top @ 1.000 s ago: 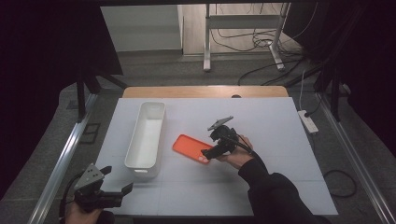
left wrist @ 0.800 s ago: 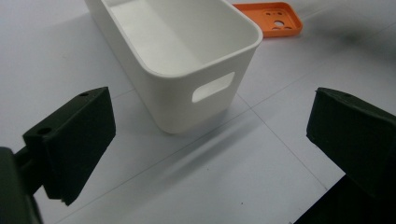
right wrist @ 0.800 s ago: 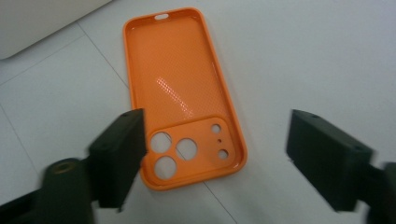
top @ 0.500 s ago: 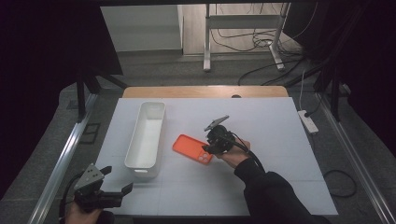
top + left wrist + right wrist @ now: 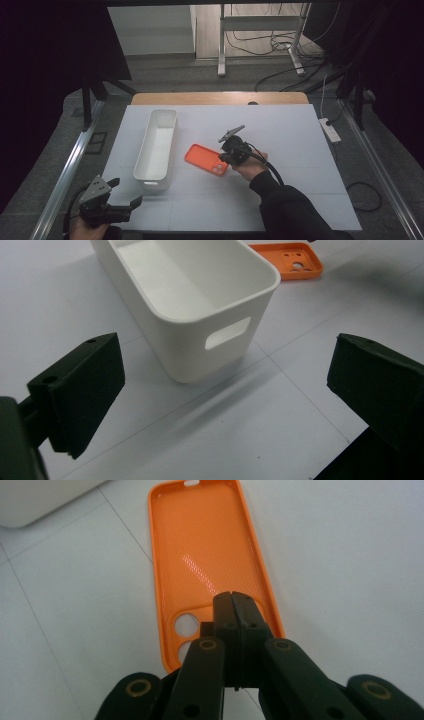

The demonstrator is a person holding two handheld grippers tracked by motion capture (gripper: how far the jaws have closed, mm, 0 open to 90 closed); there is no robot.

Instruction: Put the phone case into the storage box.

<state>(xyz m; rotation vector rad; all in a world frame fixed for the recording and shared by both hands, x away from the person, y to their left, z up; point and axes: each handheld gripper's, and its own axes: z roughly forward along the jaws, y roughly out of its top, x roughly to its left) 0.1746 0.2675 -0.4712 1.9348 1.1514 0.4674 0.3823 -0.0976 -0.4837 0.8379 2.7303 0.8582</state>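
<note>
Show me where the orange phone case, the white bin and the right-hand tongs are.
orange phone case [image 5: 205,555], right gripper view, on its textured inner floor.
white bin [image 5: 153,150], high view, on its inner floor.
right tongs [image 5: 233,600], right gripper view, at the tips of the two jaws, pressed together over the case's camera end.

The right gripper [image 5: 233,600] has 2 black jaws on black link arms, with round brass-coloured pivots behind the fingertips. A black cable [image 5: 270,167] trails from it along a dark sleeve [image 5: 295,210]. The left gripper [image 5: 225,385] has 2 thick, matt black pads [image 5: 80,385], each with small screw holes, and a grey three-cornered plate [image 5: 95,188] sits on top, behind the fingers.
</note>
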